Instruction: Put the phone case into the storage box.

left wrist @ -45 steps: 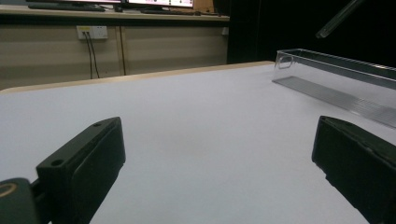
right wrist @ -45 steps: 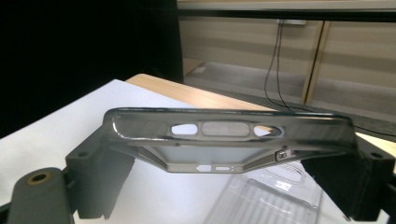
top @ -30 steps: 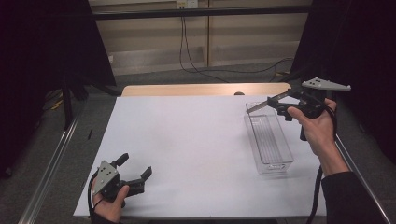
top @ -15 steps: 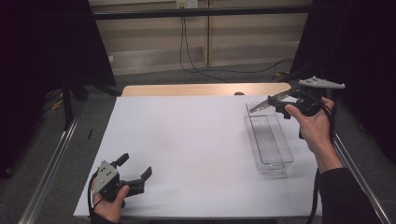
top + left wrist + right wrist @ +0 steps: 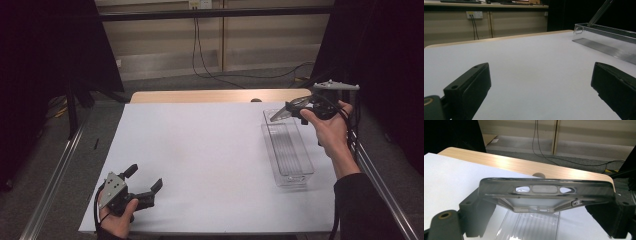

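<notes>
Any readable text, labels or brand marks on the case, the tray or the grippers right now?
None can be read. The phone case held by the right gripper bears no legible marking. The clear tray looks unmarked, as do the left gripper and the white table cover.

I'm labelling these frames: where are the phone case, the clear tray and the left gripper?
phone case [image 5: 545, 188]: right gripper view, its slotted bottom edge.
clear tray [image 5: 295, 177]: high view, its near end wall.
left gripper [image 5: 145, 181]: high view, midway between its fingertips.
</notes>
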The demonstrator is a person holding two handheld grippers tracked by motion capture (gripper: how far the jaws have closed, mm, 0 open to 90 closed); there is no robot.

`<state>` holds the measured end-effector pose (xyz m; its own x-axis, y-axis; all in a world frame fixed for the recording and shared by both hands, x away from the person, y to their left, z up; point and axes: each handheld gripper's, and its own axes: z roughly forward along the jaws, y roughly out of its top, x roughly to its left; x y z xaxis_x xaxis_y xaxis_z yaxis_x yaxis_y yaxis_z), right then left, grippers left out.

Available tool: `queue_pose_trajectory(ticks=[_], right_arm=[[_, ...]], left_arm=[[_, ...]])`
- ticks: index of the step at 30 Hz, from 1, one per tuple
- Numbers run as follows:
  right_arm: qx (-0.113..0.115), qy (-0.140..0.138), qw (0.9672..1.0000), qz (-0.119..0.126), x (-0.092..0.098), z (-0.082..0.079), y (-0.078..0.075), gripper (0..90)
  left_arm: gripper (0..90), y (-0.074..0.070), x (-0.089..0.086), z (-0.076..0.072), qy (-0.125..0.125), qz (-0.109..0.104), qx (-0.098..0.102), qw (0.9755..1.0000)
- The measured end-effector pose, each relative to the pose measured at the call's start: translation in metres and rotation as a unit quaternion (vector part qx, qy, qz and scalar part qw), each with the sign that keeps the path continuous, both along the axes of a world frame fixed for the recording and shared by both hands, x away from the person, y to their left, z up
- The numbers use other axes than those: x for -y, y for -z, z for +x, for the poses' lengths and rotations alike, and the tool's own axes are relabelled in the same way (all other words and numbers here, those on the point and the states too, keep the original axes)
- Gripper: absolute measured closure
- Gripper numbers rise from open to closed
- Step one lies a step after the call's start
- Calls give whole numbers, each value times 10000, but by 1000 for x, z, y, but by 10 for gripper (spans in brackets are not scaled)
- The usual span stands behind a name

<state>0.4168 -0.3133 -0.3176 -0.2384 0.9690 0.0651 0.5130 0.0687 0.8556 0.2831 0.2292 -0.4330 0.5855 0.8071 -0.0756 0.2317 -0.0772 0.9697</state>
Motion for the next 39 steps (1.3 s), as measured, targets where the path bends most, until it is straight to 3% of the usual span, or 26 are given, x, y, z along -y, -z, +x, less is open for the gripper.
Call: queue_pose_trajectory(ticks=[6, 18, 28, 39], right_arm=[[-126, 73, 9998, -129, -6, 9, 1, 120], [-268, 539, 9981, -142, -15, 21, 9, 119], [-432, 741, 9962, -146, -26, 27, 17, 119], [-374, 935, 9945, -282, -33, 31, 24, 119]], left_arm=[[27, 0, 0, -1, -31, -17, 25, 10000], [27, 0, 2, -1, 20, -5, 15, 10000], [27, -1, 2, -2, 46, 48, 60, 10000], [27, -1, 3, -2, 50, 91, 87, 9999]])
